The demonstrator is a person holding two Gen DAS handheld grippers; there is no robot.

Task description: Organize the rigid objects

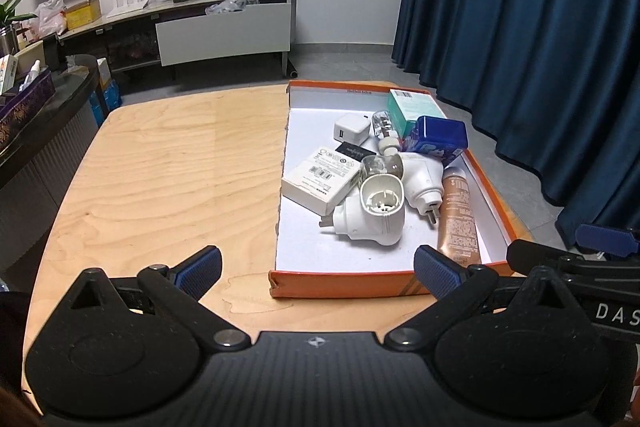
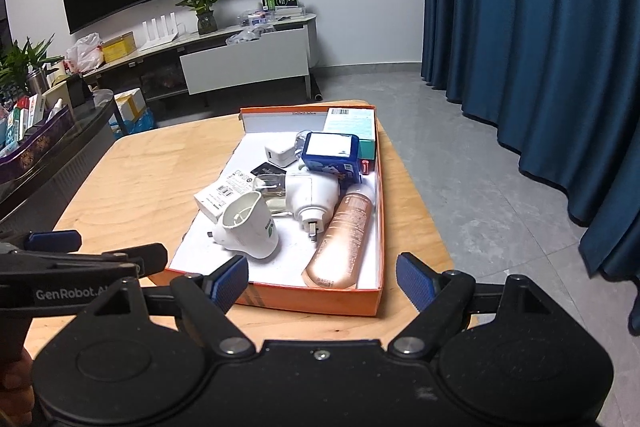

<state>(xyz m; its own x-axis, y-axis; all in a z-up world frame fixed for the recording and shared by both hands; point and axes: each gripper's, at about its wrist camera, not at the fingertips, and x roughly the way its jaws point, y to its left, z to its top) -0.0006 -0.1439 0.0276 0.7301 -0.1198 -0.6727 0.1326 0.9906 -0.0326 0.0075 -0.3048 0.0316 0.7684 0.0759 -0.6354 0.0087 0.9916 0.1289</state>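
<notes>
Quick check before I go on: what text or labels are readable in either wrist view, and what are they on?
"GenRobot.AI", last letters partly hidden, on the left gripper, seen from the right wrist.
"DAS", cut off by the frame edge, on the right gripper, seen from the left wrist.
Too small or blurred to read: print on the white box, teal box, blue tin, copper bottle, orange tray rim.

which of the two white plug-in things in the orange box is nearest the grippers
The white plug-in with its hollow opening facing up, at the near end of the orange box. The other plug-in lies farther back beside the copper bottle.
</notes>
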